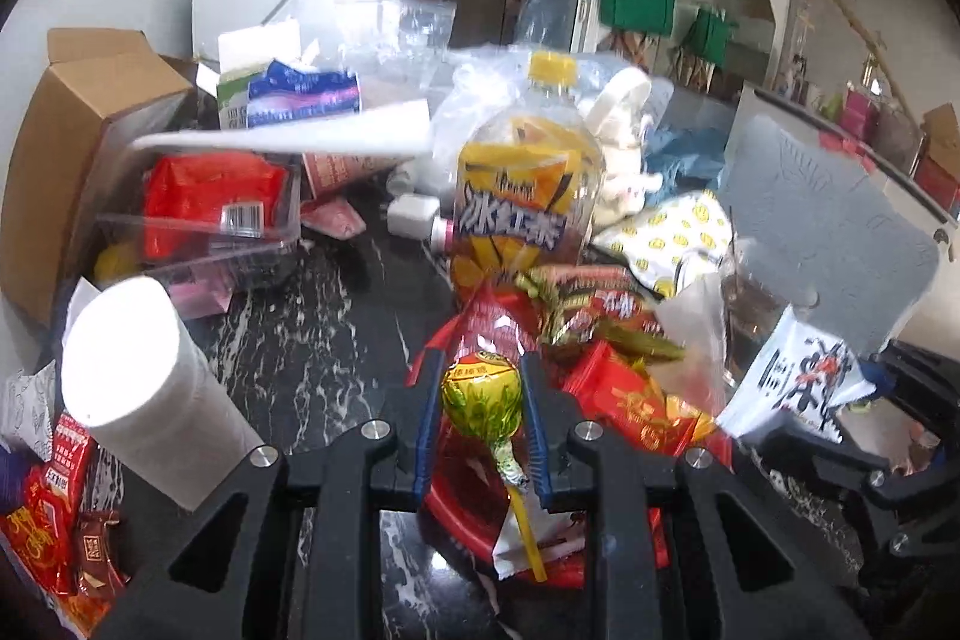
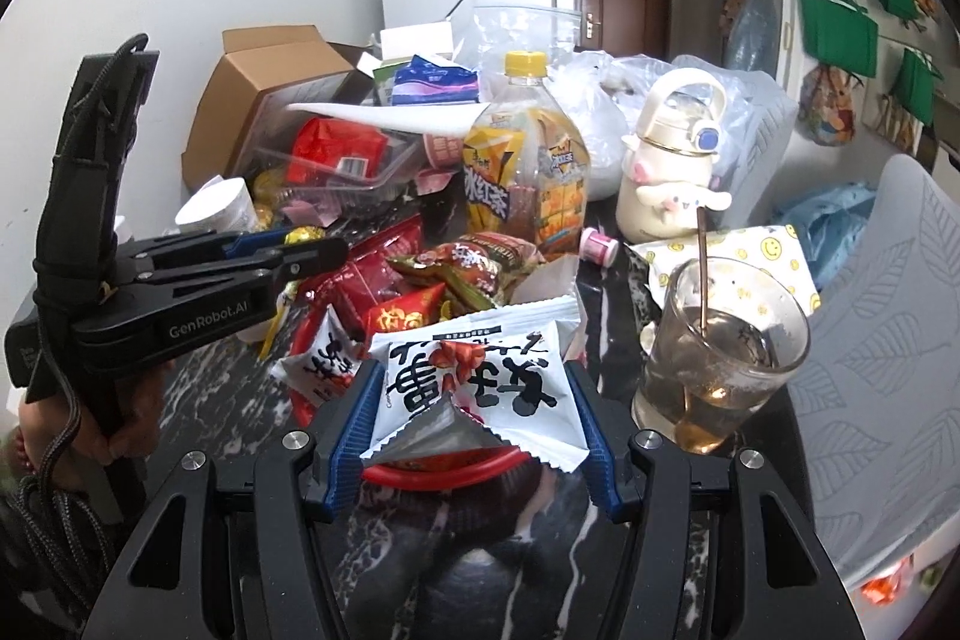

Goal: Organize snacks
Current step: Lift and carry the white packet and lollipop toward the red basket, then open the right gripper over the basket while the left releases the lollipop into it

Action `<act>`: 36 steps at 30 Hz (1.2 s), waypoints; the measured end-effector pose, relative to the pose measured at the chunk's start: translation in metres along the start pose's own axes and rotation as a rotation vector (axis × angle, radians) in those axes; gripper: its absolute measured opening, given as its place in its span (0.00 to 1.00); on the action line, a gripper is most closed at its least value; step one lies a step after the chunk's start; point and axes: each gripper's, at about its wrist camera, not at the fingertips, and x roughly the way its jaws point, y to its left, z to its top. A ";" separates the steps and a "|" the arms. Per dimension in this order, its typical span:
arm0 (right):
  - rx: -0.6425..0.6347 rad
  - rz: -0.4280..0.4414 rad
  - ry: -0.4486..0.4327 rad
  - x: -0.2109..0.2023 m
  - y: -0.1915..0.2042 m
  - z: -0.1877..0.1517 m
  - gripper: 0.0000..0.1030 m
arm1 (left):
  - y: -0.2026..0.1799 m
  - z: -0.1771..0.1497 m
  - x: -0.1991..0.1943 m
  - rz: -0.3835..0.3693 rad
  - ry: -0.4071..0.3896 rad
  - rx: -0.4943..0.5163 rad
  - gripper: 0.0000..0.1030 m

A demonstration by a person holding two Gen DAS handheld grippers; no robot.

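1. The left gripper [image 1: 481,394] is clamped by its blue-padded fingers on a round lollipop in a yellow-green foil wrapper [image 1: 481,394]; its yellow stick [image 1: 528,538] hangs down toward the camera.
2. The right gripper [image 2: 474,400] is closed on a white snack packet printed with black characters [image 2: 474,376], which is pressed at both side edges by the blue pads.
3. Both held snacks are seen over a red round plastic tray [image 2: 444,472] on the black marble-patterned table [image 1: 300,340].
4. The tray is heaped with red and green wrapped snacks [image 2: 420,292].
5. A yellow-capped iced tea bottle [image 1: 528,184] is stood just behind the heap.
6. A clear glass with a spoon in it [image 2: 720,352] is placed to the right of the tray.
7. A white paper roll [image 1: 138,364] is seen at the left, with a clear plastic box holding a red packet [image 1: 204,220] behind it.
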 end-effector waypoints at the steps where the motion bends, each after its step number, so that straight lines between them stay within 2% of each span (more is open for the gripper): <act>1: 0.000 0.001 0.004 0.000 0.000 0.000 0.57 | -0.001 -0.001 0.004 -0.003 0.031 0.003 0.24; 3: -0.002 0.001 0.005 0.000 0.000 0.000 0.57 | -0.002 -0.003 0.008 0.000 0.065 0.008 0.26; 11: -0.002 -0.001 0.007 0.000 0.001 -0.001 0.58 | -0.002 -0.007 0.004 0.017 0.086 0.000 0.30; 20: -0.009 -0.003 -0.018 -0.013 0.005 0.002 0.58 | -0.010 0.000 -0.023 0.036 0.060 0.028 0.30; 36: -0.005 -0.023 -0.115 -0.070 0.014 0.008 0.58 | -0.043 0.006 -0.087 0.036 -0.019 0.091 0.30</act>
